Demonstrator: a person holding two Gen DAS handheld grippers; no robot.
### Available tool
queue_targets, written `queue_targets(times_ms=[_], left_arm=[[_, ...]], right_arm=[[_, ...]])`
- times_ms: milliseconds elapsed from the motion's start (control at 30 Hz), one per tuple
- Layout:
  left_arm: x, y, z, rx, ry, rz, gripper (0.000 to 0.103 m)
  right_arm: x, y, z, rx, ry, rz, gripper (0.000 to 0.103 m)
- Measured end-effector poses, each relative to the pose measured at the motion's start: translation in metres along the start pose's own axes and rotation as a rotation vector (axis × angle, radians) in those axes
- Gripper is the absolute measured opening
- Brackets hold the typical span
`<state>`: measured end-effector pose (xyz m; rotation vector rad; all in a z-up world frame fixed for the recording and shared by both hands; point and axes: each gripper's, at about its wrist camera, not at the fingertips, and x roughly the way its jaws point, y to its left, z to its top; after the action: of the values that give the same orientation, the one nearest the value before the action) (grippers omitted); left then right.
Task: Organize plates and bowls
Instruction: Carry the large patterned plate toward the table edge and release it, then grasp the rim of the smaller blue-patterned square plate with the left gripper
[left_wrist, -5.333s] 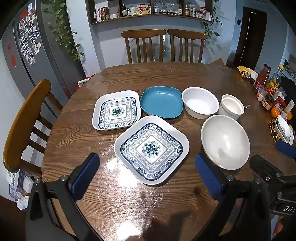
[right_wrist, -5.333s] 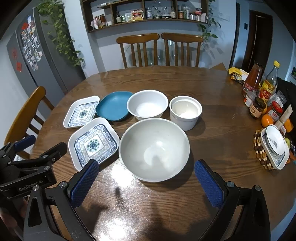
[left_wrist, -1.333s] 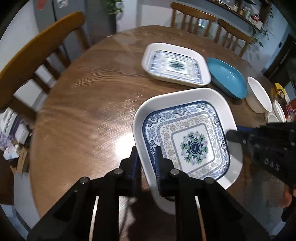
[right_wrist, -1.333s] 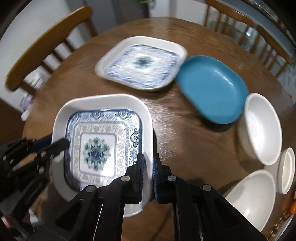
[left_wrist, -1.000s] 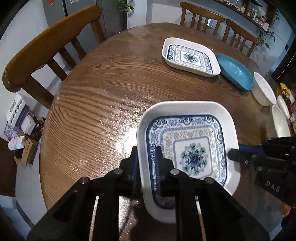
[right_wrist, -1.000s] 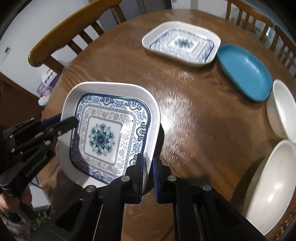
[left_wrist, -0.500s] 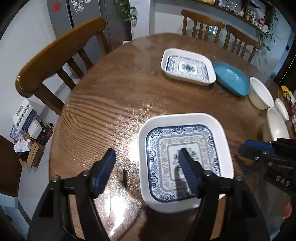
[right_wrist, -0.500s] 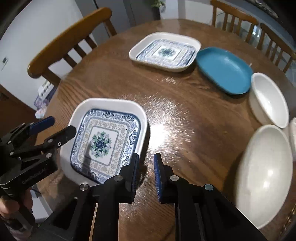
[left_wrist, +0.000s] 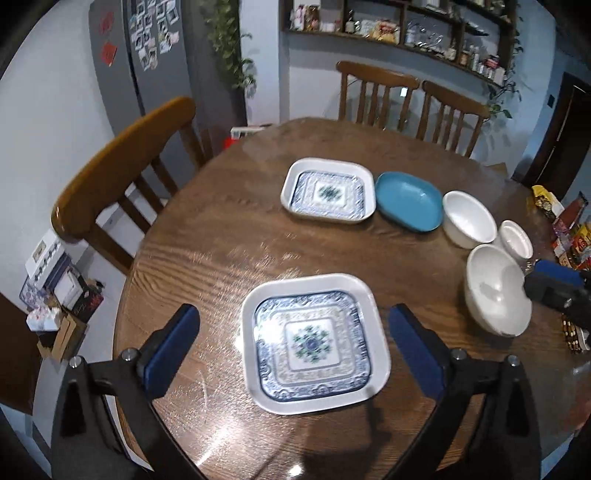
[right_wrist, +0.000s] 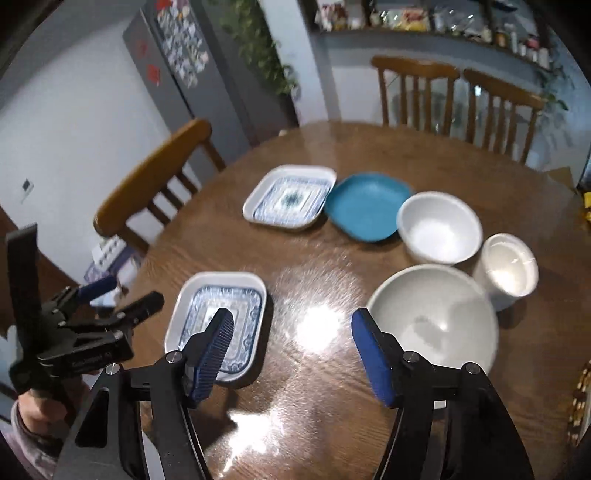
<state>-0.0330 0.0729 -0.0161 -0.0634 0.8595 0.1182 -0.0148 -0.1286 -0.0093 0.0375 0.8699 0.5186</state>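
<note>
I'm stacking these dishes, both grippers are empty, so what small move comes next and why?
Probably reach the left gripper toward the far patterned plate: the near patterned plate lies alone on the table, so its match could stack on it.

My room light is moderate and cool, coming from overhead: white glare patches sit on the glossy table (right_wrist: 317, 325) in the right view and on its near edge (left_wrist: 221, 435) in the left. I see soft shadows under the patterned plate (left_wrist: 314, 343) and big white bowl (right_wrist: 432, 321). The right view is smeared by motion blur; the left is sharper. Both fisheye views bend the chairs and walls and go black at the corners.
</note>
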Motion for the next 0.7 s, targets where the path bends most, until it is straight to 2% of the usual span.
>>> queue_targets(times_ms=[400, 700], left_arm=[[-0.036, -0.037, 0.023, 0.107, -0.096, 0.009, 0.102], [-0.058, -0.045, 0.065, 0.177, -0.177, 0.025, 0.102]], right_arm=[[-0.076, -0.027, 0.026, -0.026, -0.168, -0.082, 0.074], [-0.113, -0.026, 0.072, -0.077, -0.267, -0.161, 0.074]])
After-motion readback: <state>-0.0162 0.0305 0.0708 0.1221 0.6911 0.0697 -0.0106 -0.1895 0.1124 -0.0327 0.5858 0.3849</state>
